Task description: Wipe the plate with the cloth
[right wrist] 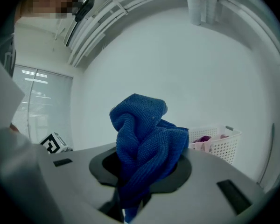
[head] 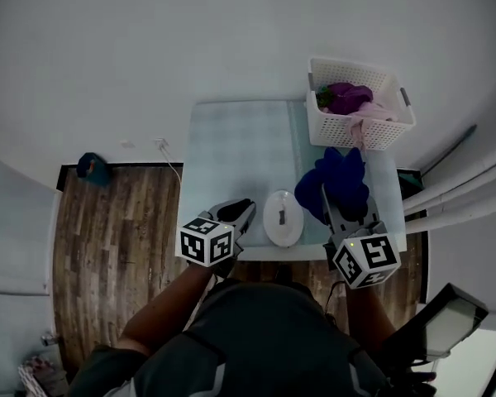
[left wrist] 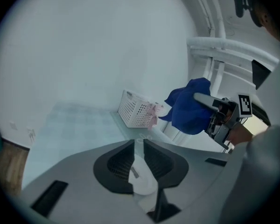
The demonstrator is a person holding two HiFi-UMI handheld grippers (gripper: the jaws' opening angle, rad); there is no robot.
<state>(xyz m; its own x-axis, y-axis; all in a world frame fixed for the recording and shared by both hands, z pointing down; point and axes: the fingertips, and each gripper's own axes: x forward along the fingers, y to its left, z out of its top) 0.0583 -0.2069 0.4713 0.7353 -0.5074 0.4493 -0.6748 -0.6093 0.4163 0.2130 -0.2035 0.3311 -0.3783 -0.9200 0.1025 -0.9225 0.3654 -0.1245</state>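
A white plate [head: 283, 217] lies at the front edge of the pale table [head: 231, 147]. My left gripper [head: 248, 209] reaches it from the left. In the left gripper view the jaws of that gripper [left wrist: 139, 144] stand a narrow gap apart, with the plate's rim [left wrist: 143, 177] showing between them. Just right of the plate, my right gripper [head: 326, 192] is shut on a bunched blue cloth [head: 341, 180], held above the table. The cloth [right wrist: 147, 143] fills the right gripper view and hides the fingertips. From the left gripper view, the cloth [left wrist: 189, 108] and right gripper [left wrist: 211, 102] hang at the right.
A white mesh basket [head: 360, 129] with purple and pink cloths [head: 347, 98] stands at the table's back right corner, also seen as the basket [left wrist: 135, 111] and basket [right wrist: 219, 143]. White pipes [head: 463, 193] run along the right. Wooden floor [head: 116, 246] lies to the left.
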